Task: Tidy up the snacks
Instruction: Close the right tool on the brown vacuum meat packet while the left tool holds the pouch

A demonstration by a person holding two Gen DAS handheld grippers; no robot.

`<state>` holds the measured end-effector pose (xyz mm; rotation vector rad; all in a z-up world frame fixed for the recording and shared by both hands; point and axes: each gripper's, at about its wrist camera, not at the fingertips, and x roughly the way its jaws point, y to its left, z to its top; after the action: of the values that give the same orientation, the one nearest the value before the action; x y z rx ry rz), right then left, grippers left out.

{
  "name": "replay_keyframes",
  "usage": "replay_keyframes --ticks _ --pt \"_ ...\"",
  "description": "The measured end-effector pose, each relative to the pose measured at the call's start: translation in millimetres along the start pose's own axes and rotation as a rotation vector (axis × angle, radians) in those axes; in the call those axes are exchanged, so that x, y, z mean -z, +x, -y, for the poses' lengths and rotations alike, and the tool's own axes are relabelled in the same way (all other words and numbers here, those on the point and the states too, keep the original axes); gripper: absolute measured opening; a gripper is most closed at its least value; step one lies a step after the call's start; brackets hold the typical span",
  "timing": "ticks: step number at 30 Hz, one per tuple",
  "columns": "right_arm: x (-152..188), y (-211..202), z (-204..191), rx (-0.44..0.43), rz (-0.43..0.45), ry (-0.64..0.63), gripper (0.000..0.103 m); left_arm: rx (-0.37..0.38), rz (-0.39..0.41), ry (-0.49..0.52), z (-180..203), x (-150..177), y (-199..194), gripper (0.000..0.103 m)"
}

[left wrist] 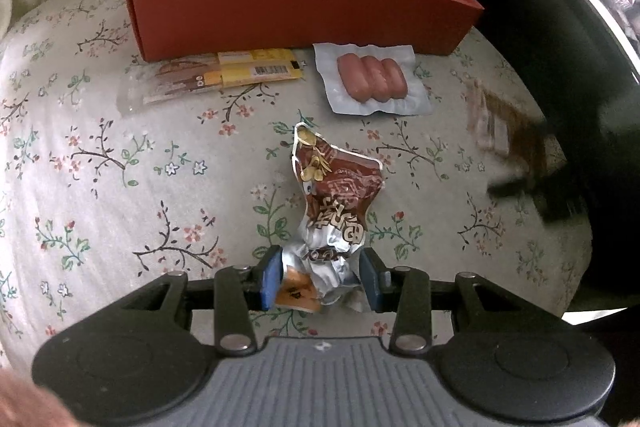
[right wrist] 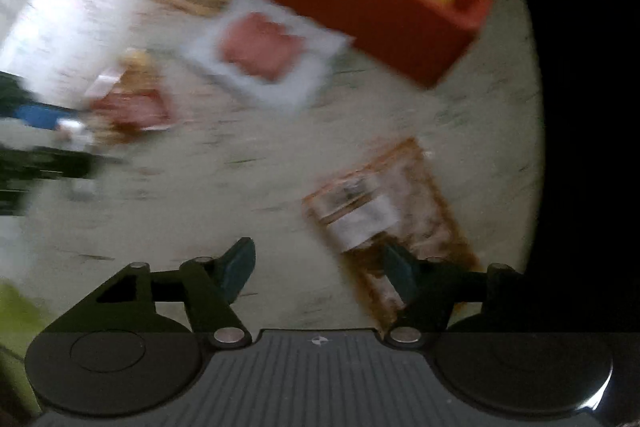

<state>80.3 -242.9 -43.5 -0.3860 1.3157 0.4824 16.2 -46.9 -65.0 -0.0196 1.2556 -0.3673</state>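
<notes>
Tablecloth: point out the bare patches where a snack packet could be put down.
The tablecloth lies bare left of the brown packet held by the left gripper. Crowded along the red box: yellow sticks, sausage pack.

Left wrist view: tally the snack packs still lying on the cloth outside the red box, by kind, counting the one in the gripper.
Sausage pack, clear with three sausages: 1
Yellow-and-brown long pack, beside the red box: 1
Brown-and-silver pouch, pinched by the left gripper: 1
Brown flat pack, blurred at the right edge: 1
Total: 4
</notes>
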Motion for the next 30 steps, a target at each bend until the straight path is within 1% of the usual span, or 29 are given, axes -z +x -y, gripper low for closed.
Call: replay_keyframes --ticks 1,2,3,4,5,6,7,9,10,13,15,17,18,19,22,24,26,27,29,30 --pt "6 -2 -10 -0.063 0.001 0.036 0.075 -0.003 0.002 0.005 1 0 0 0.035" --pt "10 -4 -17 -0.107 -0.004 0.045 0.072 -0.006 0.004 0.008 2 1 0 0.035" --pt "14 -7 -23 -0.153 -0.001 0.044 0.072 -0.007 0.005 0.009 2 2 0 0.035" --pt "16 -12 -26 -0.169 0.01 0.036 0.075 -0.007 0.006 0.008 2 3 -1 0.036" --pt "17 -18 -26 -0.144 0.022 0.029 0.082 -0.007 0.006 0.006 2 3 -1 0.036" --pt "18 -24 -27 -0.089 0.036 0.017 0.086 -0.006 0.006 0.003 2 4 -1 0.036" --pt "20 -27 -27 -0.027 0.035 -0.027 0.091 -0.004 0.007 0.003 2 5 -2 0.036" --pt "21 -27 -27 0.045 0.021 -0.129 0.091 -0.003 0.008 0.005 1 6 -3 0.036" --pt "21 -23 -24 0.073 0.001 -0.162 0.091 -0.002 0.007 0.004 1 6 -3 0.036" --pt "9 -6 0 0.079 -0.036 -0.184 0.091 -0.001 0.005 0.007 1 6 -2 0.036" --pt "-1 7 7 0.077 -0.032 -0.208 0.092 0.0 0.004 0.013 2 5 -1 0.036" --pt "-8 20 12 0.072 -0.034 -0.221 0.101 0.0 0.004 0.022 3 4 0 0.036" --pt "-11 24 19 0.052 -0.03 -0.206 0.103 0.001 0.003 0.025 2 4 0 0.036" --pt "-12 26 26 0.033 -0.03 -0.184 0.103 0.002 0.003 0.027 2 4 1 0.036" --pt "-6 22 33 0.037 -0.004 -0.12 0.098 0.006 0.003 0.031 1 3 2 0.036" --pt "0 17 32 0.043 0.004 -0.08 0.091 0.004 0.003 0.036 2 2 3 0.038" --pt "5 9 32 0.045 0.012 -0.052 0.079 -0.005 0.006 0.052 5 4 4 0.039" --pt "7 6 34 0.04 0.013 -0.034 0.076 -0.011 0.009 0.06 6 5 4 0.039" --pt "9 3 31 0.025 -0.006 0.001 0.076 -0.014 0.012 0.065 7 6 3 0.039" --pt "10 4 26 0.044 -0.011 -0.01 0.076 -0.013 0.012 0.063 6 6 3 0.039"
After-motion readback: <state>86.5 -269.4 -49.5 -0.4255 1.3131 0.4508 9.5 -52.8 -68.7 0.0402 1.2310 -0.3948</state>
